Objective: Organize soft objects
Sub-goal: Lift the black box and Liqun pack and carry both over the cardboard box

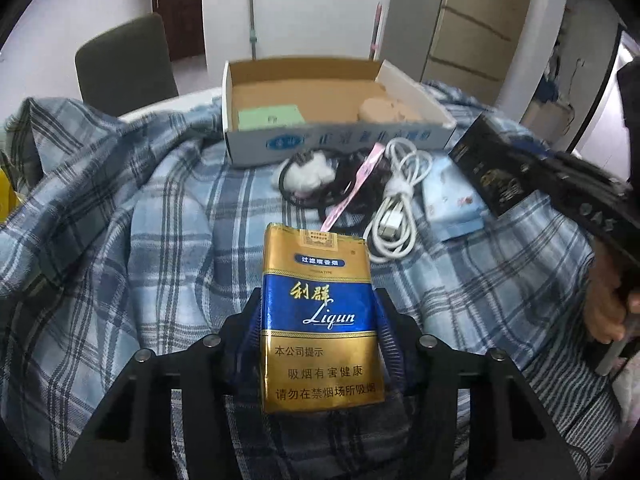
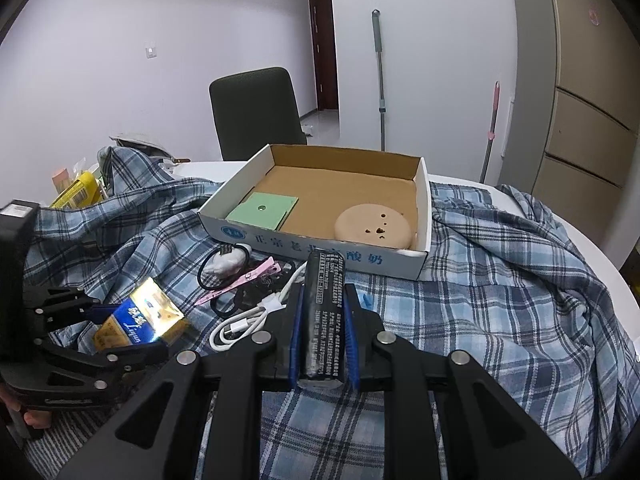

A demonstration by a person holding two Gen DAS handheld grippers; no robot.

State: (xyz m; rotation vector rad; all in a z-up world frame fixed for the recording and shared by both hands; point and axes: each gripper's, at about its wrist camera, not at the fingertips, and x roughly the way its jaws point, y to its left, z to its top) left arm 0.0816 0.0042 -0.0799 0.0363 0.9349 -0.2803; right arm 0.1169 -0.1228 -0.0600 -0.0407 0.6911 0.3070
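My left gripper [image 1: 318,300] is shut on a gold and blue Liqun cigarette pack [image 1: 320,316] and holds it above the plaid cloth [image 1: 120,240]. It also shows in the right wrist view [image 2: 140,322]. My right gripper [image 2: 322,300] is shut on a black pack [image 2: 325,312], held on edge; it also shows in the left wrist view [image 1: 492,168]. An open cardboard box [image 2: 320,246] stands beyond both, holding a green card [image 2: 262,214] and a round tan sponge [image 2: 372,226].
Between the grippers and the box lie a white USB cable [image 1: 394,208], a pink hair clip [image 1: 352,192], a black hair tie with a white pompom [image 1: 306,172] and a light blue pouch [image 1: 452,200]. A dark chair [image 2: 256,112] stands behind the table. Yellow packets [image 2: 78,192] lie far left.
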